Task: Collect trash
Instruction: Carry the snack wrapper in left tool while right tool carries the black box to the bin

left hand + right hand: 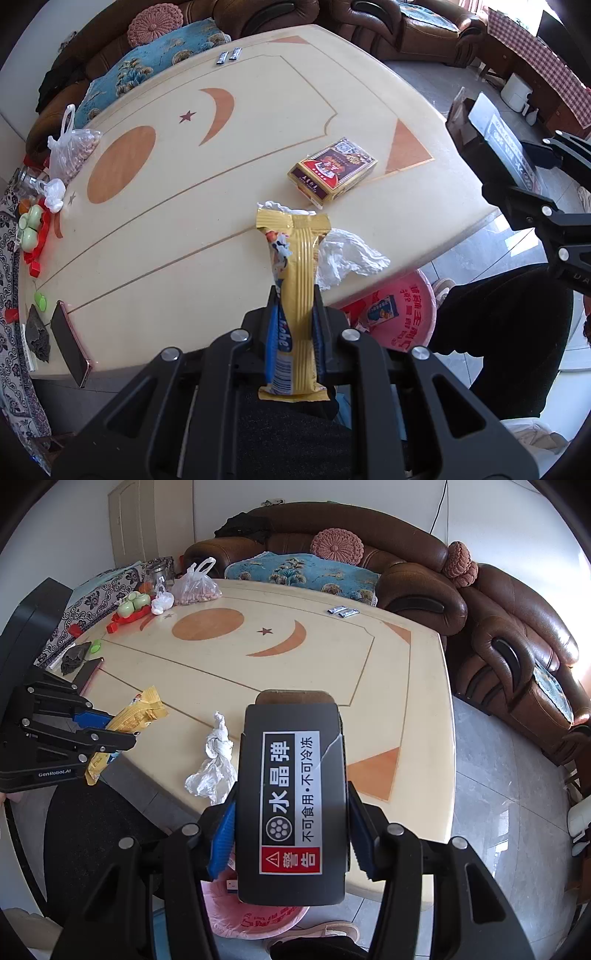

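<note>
Both hands are loaded. The left gripper [295,314] is pinching a yellow snack wrapper [295,280] by its lower half, the upper end sticking out over the table [221,184] edge. The right gripper [290,834] is clamped on the sides of a black box [290,797] with a warning label. Below the table edge sits the pink bin [402,317] — already holding what looks like a small carton, though only part of it shows.

To do this step well, I'd bring each gripper right over the bin's mouth before letting go, the box first since it is heavier and drops straight. The wrapper is light and may cling to a pad or drift, so lower it close. A crumpled white tissue [216,753] and a cigarette pack [332,168] lie on the table yet.
</note>
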Demonstrator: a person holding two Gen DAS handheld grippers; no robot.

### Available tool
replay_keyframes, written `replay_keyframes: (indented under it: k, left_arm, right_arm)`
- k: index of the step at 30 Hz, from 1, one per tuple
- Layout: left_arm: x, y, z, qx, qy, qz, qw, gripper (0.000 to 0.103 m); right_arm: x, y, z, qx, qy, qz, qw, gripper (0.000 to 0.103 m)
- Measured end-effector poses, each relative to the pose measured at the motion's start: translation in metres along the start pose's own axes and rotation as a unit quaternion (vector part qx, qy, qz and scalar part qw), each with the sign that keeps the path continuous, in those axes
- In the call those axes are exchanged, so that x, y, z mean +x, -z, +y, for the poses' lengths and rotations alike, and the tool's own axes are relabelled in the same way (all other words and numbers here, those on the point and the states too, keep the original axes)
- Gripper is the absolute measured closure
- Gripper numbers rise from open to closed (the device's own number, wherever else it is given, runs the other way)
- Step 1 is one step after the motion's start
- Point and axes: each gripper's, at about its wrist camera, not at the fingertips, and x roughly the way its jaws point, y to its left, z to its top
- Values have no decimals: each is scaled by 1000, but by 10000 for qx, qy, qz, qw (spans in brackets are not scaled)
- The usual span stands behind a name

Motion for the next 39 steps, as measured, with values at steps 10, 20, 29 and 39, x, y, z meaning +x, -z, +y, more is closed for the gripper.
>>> replay_keyframes:
  k: [10, 20, 29, 39]
  left_arm:
    - [-22, 22, -29, 226, -9, -168, 9996, 86]
    - [-20, 50, -54, 312, 121, -135, 9993, 86]
    - [1, 72, -67, 216, 306, -38, 9993, 86]
    - [44, 94, -86, 178, 417, 154, 9989, 86]
  right_arm:
    - [-38, 21, 19, -93, -11, -175, 9998, 51]
    - [-58, 53, 41, -160, -46, -149, 9997, 51]
    - [-54, 82, 52, -37, -119, 29, 9999, 51]
    - [-17, 119, 58, 93, -207, 444, 9988, 51]
